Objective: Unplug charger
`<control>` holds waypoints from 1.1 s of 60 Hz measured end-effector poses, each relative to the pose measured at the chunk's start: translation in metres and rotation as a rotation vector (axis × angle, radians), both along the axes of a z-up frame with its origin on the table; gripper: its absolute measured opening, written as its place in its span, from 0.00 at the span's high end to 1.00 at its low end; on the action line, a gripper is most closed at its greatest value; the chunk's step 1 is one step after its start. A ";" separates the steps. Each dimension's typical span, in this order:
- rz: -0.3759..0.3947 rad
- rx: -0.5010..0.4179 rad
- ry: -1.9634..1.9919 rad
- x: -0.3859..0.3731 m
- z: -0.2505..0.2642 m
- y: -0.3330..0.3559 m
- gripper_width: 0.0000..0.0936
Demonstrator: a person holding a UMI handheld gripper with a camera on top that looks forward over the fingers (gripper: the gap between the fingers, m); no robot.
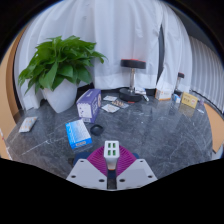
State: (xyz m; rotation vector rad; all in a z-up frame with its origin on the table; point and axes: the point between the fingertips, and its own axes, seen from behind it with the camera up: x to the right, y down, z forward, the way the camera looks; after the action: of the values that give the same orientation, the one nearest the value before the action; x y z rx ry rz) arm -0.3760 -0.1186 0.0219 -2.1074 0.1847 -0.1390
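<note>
My gripper is shut on a small white charger block with several dark slots on its end face. The purple pads press on its sides. The charger is held above a dark marble-patterned table. No socket or cable shows in this view.
A potted green plant in a white pot stands at the back left. A blue box lies just ahead of the fingers to the left, with a purple-and-white box behind it. A stool and small boxes stand beyond.
</note>
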 end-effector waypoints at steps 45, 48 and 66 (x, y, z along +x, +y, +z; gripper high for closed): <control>0.021 -0.046 0.158 0.179 -0.030 -0.019 0.73; 0.011 -0.062 0.149 0.189 -0.036 -0.022 0.61; -0.042 -0.084 -0.049 0.225 0.012 -0.069 0.09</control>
State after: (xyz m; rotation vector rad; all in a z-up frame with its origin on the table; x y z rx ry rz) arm -0.1513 -0.1879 0.0339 -2.1824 0.1962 -0.2270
